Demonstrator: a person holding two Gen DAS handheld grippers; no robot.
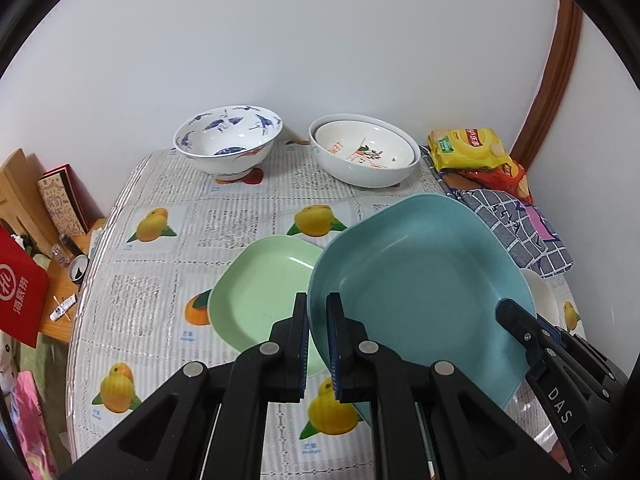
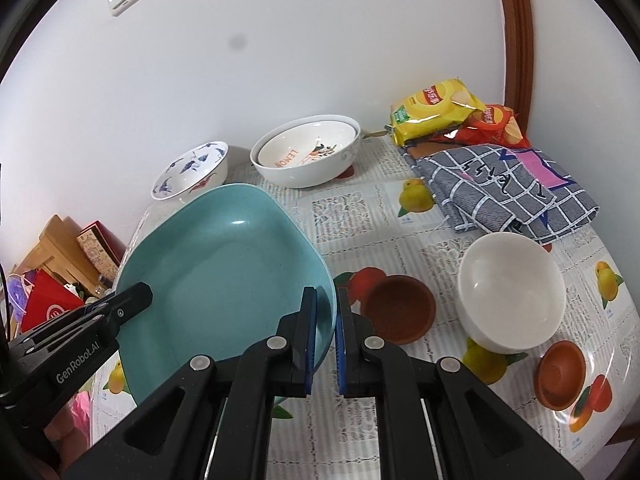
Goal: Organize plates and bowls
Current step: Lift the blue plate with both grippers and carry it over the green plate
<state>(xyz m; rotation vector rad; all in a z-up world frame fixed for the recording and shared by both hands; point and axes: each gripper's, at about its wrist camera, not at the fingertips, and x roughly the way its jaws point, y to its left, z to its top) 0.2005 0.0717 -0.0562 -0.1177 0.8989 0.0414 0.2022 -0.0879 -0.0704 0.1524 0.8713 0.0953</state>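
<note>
So the blue plate [image 1: 424, 280] is up off the surface [image 1: 240, 208], tilted, with both claws clamped on its rim. The left claw [image 1: 317, 344] pinches the plate's left edge, bottom centre of the left wrist view, and the right claw [image 2: 326, 340] is closed on the opposite edge, bottom centre of the right wrist view. Each claw also pokes into the other camera's frame, at the lower right of the left view and the lower left of the right view.

Just under and left of the blue plate in the left view sits a green plate [image 1: 260, 300], flat on the fruit-print cloth, partly hidden by the blue one.

Further back near the wall: a blue-and-white patterned bowl [image 1: 228, 140] on the left, and two white bowls nested together [image 1: 364, 152] to its right, the inner one with an orange print.

In the right wrist view, right of the blue plate, there's a small brown dish [image 2: 398, 308], then a plain white bowl [image 2: 512, 292] beside it, and a second brown dish [image 2: 560, 372] at lower right.

Upper right corner has a folded checked cloth [image 2: 508, 192] with a yellow chip bag [image 2: 436, 112] and a red chip bag [image 2: 492, 124] behind it.
</note>
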